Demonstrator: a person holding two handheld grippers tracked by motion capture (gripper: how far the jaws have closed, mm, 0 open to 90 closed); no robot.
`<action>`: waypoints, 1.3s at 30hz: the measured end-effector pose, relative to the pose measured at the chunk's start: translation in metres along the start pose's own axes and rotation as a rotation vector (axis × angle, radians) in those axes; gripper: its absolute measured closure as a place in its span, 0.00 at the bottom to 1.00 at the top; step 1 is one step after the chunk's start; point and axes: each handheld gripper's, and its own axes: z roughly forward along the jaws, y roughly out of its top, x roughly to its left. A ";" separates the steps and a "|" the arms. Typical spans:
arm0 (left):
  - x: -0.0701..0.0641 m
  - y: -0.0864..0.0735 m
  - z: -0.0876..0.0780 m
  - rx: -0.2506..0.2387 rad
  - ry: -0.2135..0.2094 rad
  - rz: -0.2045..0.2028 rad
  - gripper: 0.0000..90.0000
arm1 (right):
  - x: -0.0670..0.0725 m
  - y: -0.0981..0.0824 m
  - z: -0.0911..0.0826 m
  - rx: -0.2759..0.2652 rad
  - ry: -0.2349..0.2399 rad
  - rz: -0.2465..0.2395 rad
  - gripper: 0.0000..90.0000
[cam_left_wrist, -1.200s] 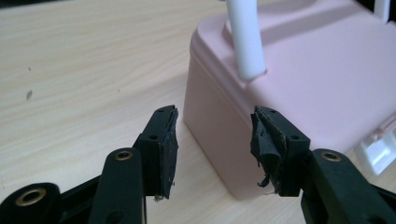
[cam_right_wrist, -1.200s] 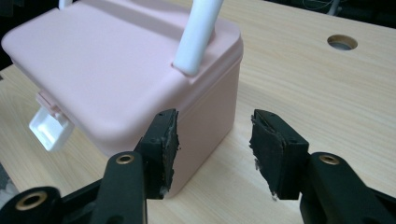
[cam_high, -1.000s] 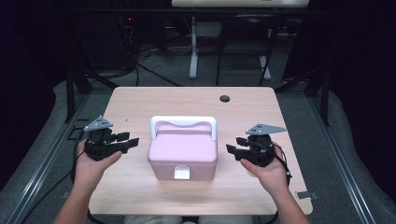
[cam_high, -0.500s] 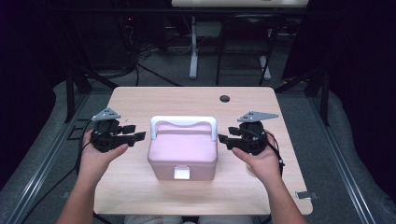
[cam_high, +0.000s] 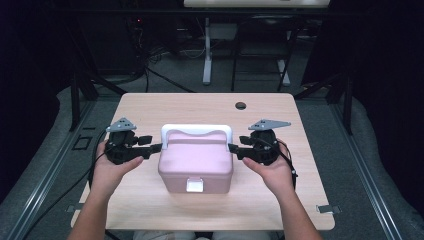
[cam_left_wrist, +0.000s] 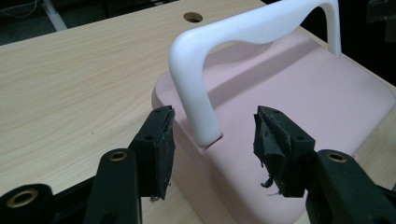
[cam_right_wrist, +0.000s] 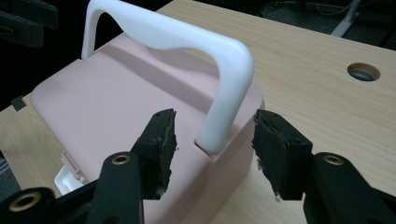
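A pink box (cam_high: 196, 162) with a white carry handle (cam_high: 196, 131) stands upright in the middle of the wooden table (cam_high: 165, 105), its white latch (cam_high: 195, 185) facing the person. My left gripper (cam_high: 156, 148) points at the box's left end. In the left gripper view it (cam_left_wrist: 212, 140) is open, its jaws have just been opening, and the handle's foot (cam_left_wrist: 201, 107) stands between the pads untouched. My right gripper (cam_high: 234, 148) points at the right end. In the right gripper view it (cam_right_wrist: 215, 140) is open around the other handle foot (cam_right_wrist: 224, 107), with gaps on both sides.
A round cable hole (cam_high: 241, 105) sits in the table's far right part. Bare wood lies behind the box and in front of it. Dark floor with cables, stands and a white post (cam_high: 207, 55) surrounds the table.
Both hands have moved inward from the table's sides, bringing the jaws up to the two ends of the box. The box has not moved.
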 end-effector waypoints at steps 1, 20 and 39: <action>0.001 -0.001 0.000 -0.001 -0.004 -0.004 0.52 | -0.001 -0.001 0.001 0.004 0.001 0.002 0.53; 0.004 -0.013 0.031 0.012 -0.016 0.005 0.52 | -0.007 -0.018 0.029 0.006 0.033 0.022 0.51; 0.000 -0.014 0.031 -0.029 0.005 0.035 0.73 | 0.002 -0.018 0.031 -0.036 0.013 -0.048 0.68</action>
